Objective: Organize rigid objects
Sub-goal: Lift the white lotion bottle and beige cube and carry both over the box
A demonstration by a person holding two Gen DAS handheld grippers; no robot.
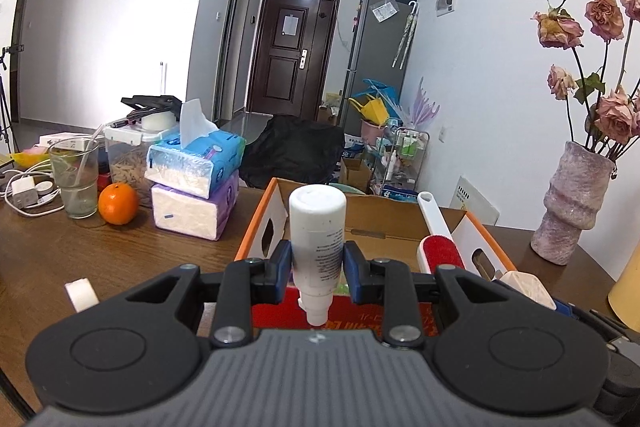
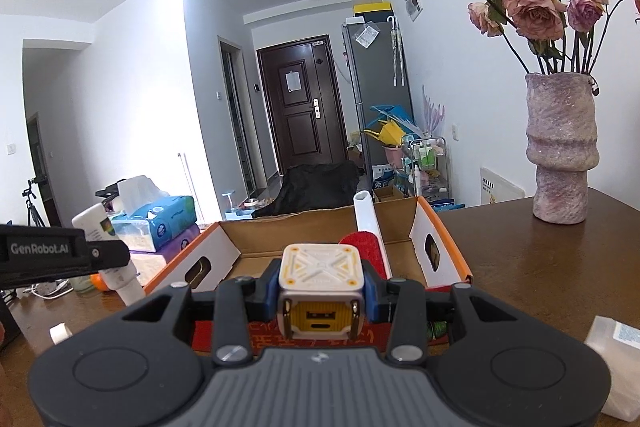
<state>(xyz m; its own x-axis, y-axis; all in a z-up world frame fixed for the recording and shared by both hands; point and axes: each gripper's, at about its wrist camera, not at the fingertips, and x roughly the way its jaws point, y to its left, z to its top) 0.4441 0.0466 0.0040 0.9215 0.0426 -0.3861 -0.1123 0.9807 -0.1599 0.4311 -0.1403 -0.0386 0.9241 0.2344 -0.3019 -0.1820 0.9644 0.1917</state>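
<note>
The left hand-held gripper [image 1: 318, 269] is clamped on a white cylindrical plastic bottle [image 1: 318, 231], held upright with its nozzle down, just before the near edge of the open orange-rimmed cardboard box [image 1: 256, 227]. The right hand-held gripper [image 2: 322, 291] is closed on a white-and-yellow cube-shaped charger [image 2: 320, 283] at the box's near edge. Inside the box leans a red-faced white-handled lint brush [image 1: 438, 239]. Right of the box, a mottled pink ceramic vase [image 1: 572, 203] stands on the brown wooden desk [image 1: 80, 259].

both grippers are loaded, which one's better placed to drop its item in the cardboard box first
Right, probably. The right gripper holds the cube charger squarely before the cardboard box opening. The left gripper grips the white bottle toward the box's left side, so it likely needs more shifting.
</note>
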